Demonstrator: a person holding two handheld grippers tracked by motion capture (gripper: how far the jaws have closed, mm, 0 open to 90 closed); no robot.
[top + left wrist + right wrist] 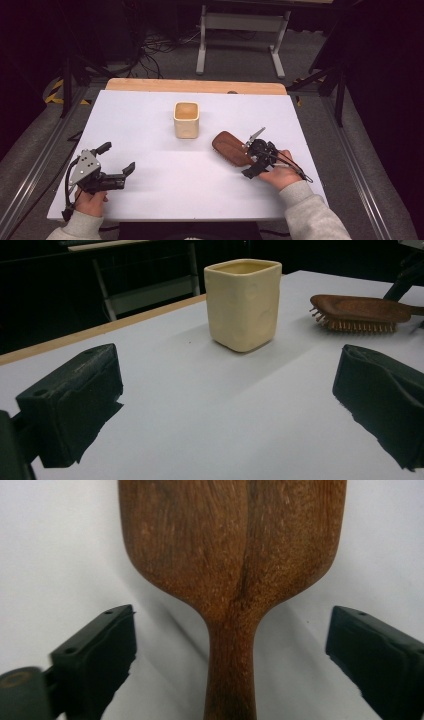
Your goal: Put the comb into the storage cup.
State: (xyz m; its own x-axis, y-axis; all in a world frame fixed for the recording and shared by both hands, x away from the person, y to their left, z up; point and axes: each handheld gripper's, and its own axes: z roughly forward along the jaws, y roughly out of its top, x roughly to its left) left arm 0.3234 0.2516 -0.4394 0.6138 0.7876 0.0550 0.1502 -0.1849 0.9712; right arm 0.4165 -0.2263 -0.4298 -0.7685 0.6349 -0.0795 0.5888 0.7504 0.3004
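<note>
hairbrush (232, 555) head cropped, handle end cropped

No legible text, label, brand, number or sign appears on any object or surface shown.

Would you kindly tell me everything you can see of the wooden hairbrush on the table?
The hairbrush is dark reddish-brown wood with visible grain, a broad rounded paddle head narrowing to a slim handle. It lies bristles down on the white table, right of the cream cup and apart from it; short bristles show under the head in the left gripper view. The right gripper has its open jaws on either side of the handle, their pads clear of the wood.
</note>
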